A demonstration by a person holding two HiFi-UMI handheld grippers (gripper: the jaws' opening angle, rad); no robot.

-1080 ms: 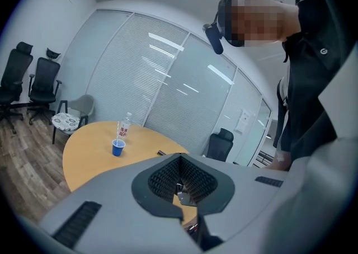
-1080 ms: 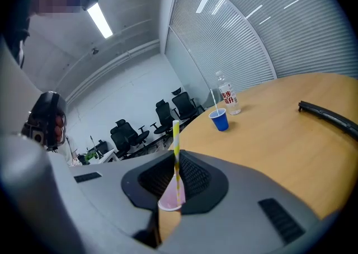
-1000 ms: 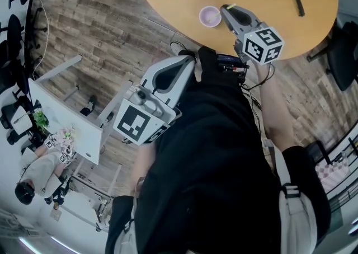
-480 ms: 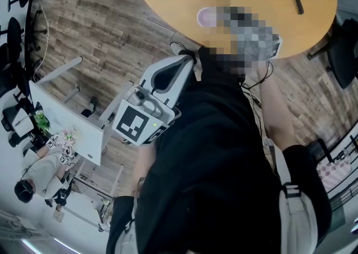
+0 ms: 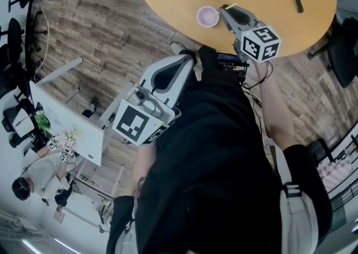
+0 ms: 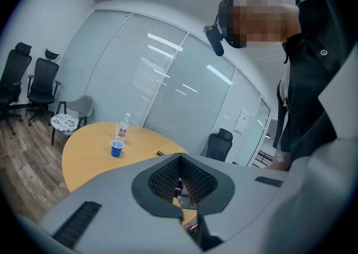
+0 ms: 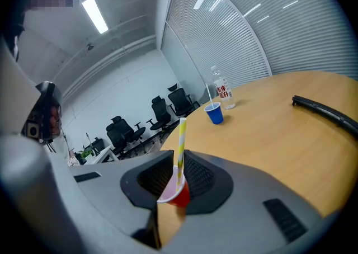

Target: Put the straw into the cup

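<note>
You wear a black top (image 5: 212, 191) with a pale shoulder strap (image 5: 278, 169); your grey left gripper (image 5: 187, 62) and right gripper (image 5: 225, 11) each bear a black-and-white marker cube

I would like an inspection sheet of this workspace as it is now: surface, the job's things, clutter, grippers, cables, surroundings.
surface: round wooden table.
job's things: red cup stands near the table's edge; striped straw is upright, and its lower end appears to be inside the cup.
clutter: blue cup with its own straw, water bottle and black strip, all farther away on the table.
grippers: right gripper is closed on the straw, its fingers having just opened slightly; left gripper is shut, empty and held off the table.
cables: thin cables at the person's waist.
surroundings: wooden floor, office chairs, blinds; another person by a white desk.
</note>
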